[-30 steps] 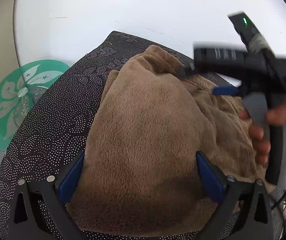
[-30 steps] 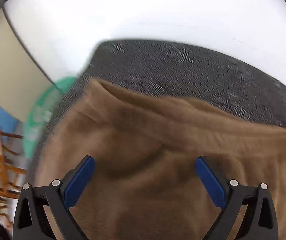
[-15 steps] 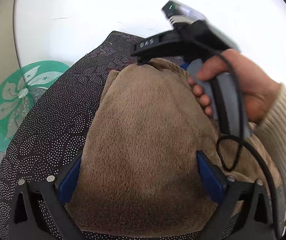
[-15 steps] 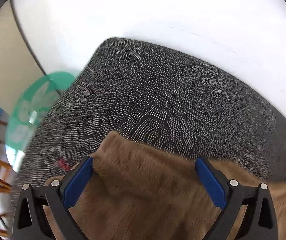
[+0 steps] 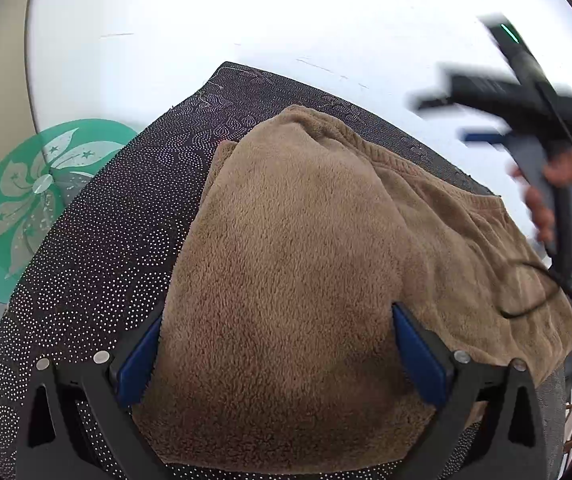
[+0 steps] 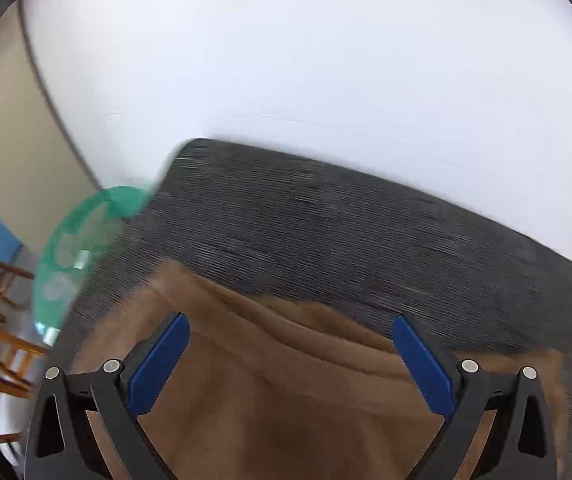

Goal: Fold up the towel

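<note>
From the left wrist, the brown towel (image 5: 293, 264) is seen heaped on a dotted dark mat (image 5: 98, 248), running toward 12 o'clock between the spread left hand-held gripper (image 5: 276, 354). The right hand-held gripper (image 5: 485, 120) is blurred at 2 o'clock.

From the right wrist, its jaws are spread, nothing pinched; the towel's far edge is reckoned nearer it.

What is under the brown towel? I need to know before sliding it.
The towel lies on a dark dotted mat that shows around it. The mat's middle is covered, so anything there is hidden.
</note>
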Demonstrator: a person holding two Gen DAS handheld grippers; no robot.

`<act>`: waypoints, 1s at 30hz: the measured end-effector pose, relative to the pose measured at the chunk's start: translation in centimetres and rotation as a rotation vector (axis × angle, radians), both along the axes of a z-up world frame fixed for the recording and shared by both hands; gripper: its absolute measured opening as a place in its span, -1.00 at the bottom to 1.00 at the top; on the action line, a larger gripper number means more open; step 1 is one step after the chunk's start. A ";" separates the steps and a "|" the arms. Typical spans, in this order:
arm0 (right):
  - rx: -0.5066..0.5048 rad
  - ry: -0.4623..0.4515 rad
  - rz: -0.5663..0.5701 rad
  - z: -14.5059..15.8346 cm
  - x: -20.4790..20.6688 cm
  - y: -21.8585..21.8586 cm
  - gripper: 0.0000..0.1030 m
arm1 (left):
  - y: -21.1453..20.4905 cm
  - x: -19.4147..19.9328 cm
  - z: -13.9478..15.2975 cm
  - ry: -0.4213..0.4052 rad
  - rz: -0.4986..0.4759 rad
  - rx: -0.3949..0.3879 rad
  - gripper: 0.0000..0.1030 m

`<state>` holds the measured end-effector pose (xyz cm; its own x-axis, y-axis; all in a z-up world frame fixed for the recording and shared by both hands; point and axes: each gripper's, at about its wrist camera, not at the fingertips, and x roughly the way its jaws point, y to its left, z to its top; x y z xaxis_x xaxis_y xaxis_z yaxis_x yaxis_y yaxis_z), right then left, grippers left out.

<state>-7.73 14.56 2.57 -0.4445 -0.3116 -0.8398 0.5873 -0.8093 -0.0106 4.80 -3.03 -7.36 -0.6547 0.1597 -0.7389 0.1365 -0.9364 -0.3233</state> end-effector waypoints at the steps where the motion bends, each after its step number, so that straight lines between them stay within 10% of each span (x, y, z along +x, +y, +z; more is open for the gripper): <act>1: 0.005 -0.016 -0.035 -0.4 -0.4 2.0 1.00 | -0.2 0.1 0.2 -0.002 0.000 0.014 1.00; 14: -0.078 -0.099 -0.239 -2.6 -4.6 15.8 1.00 | -2.1 -5.4 7.5 0.017 -0.061 0.022 1.00; 30: -0.127 -0.217 -0.127 -6.9 -10.0 18.3 0.81 | -2.2 -21.6 0.2 -0.262 -0.281 0.018 1.00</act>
